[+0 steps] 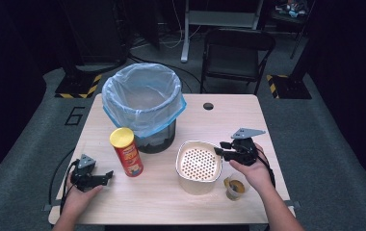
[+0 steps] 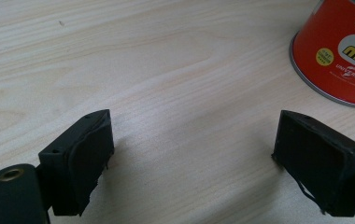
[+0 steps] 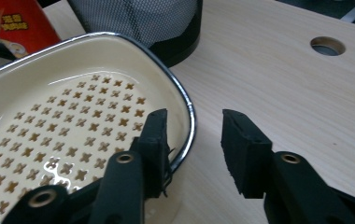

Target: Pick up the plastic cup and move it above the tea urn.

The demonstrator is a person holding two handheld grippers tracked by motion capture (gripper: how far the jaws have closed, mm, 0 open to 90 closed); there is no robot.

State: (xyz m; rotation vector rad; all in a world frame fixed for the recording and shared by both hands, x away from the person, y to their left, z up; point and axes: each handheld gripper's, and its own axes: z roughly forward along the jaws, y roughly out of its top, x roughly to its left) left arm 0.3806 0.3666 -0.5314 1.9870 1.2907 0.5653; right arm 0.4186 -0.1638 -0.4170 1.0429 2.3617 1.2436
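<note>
The right gripper [image 3: 193, 119] stands partly open astride the near rim of the cream perforated bowl [image 3: 68, 107] at mid-table, its pads not visibly pressing; the bowl, stiff, glossy, probably slippery and chippable, is best pinched at that rim, and its wall below the jaws is hidden.

A light wooden table [image 1: 248, 115] with a round cable hole [image 1: 208, 106] stands on a grey carpeted floor [image 1: 325, 144]. Behind it is a dark folding chair [image 1: 236, 53], and beyond that the pale metal legs of another desk [image 1: 219, 21]. Black-and-yellow striped plates [image 1: 77, 89] lie on the floor to either side. A painted number six [image 1: 74, 115] marks the carpet at the left. The room's edges lie in deep shadow.
</note>
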